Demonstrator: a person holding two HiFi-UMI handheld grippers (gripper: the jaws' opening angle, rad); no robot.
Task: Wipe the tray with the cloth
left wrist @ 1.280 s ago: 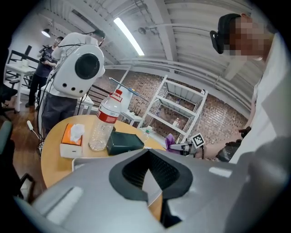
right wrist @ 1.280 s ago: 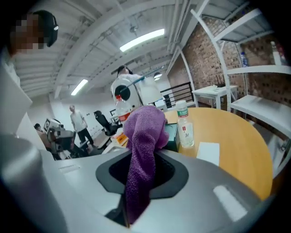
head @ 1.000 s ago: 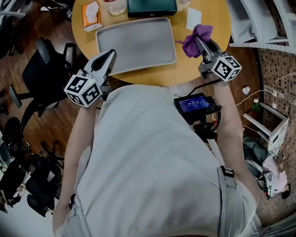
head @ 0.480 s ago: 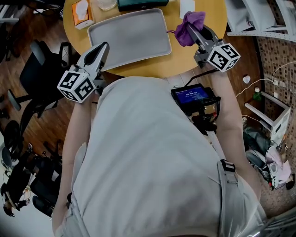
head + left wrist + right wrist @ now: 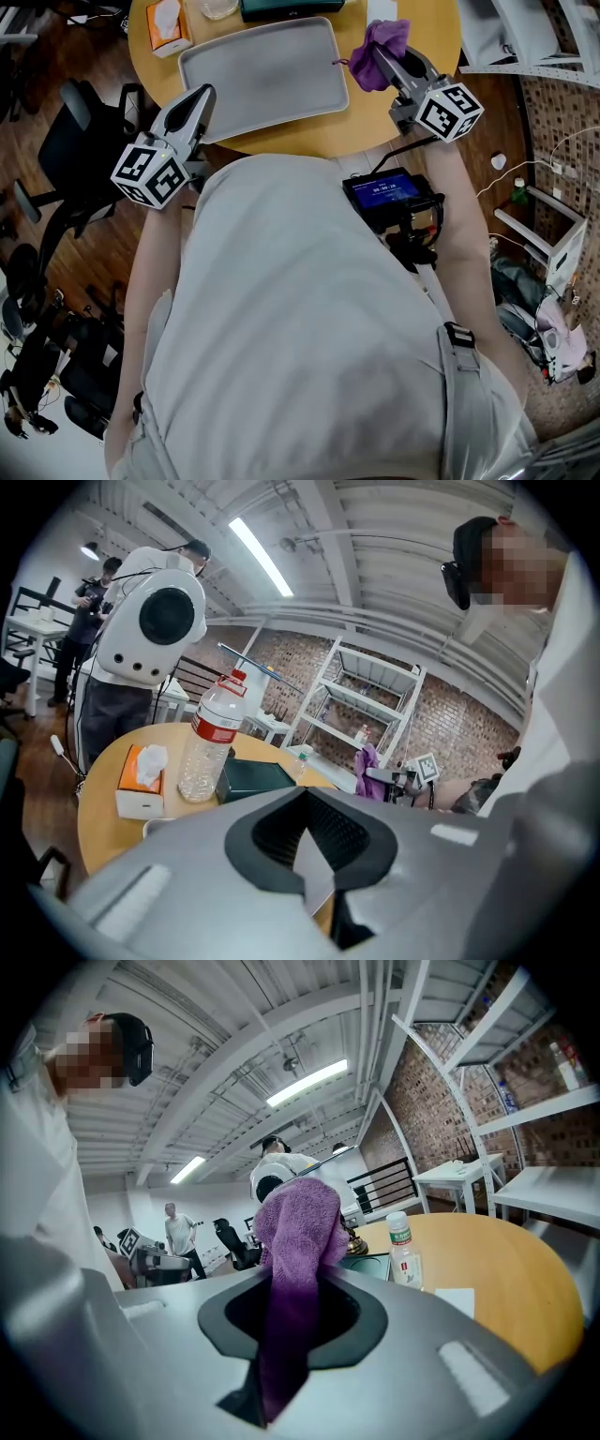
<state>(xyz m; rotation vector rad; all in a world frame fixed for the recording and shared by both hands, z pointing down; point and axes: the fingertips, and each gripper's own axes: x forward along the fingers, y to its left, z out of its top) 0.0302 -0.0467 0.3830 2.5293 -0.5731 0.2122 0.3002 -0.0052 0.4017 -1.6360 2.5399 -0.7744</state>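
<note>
A grey rectangular tray (image 5: pixel 262 70) lies bare on the round wooden table (image 5: pixel 309 131). My right gripper (image 5: pixel 384 58) hovers just past the tray's right edge, shut on a purple cloth (image 5: pixel 380 42) that bunches up above its tips. In the right gripper view the cloth (image 5: pixel 298 1232) runs down between the jaws. My left gripper (image 5: pixel 200 97) sits at the tray's near left corner, over the table edge, shut and holding nothing. The left gripper view looks along its closed jaws (image 5: pixel 309 803) towards the far side of the table.
Behind the tray stand an orange tissue box (image 5: pixel 167 23), a clear water bottle (image 5: pixel 211 738) and a dark green box (image 5: pixel 286 7). A white paper (image 5: pixel 380 11) lies near the cloth. Black office chairs (image 5: pixel 80 141) stand left of the table, white shelving (image 5: pixel 525 37) right.
The table and tray sit higher in the head view than before, and both grippers have shifted with them. The right gripper still grips the cloth; the left stays shut.
</note>
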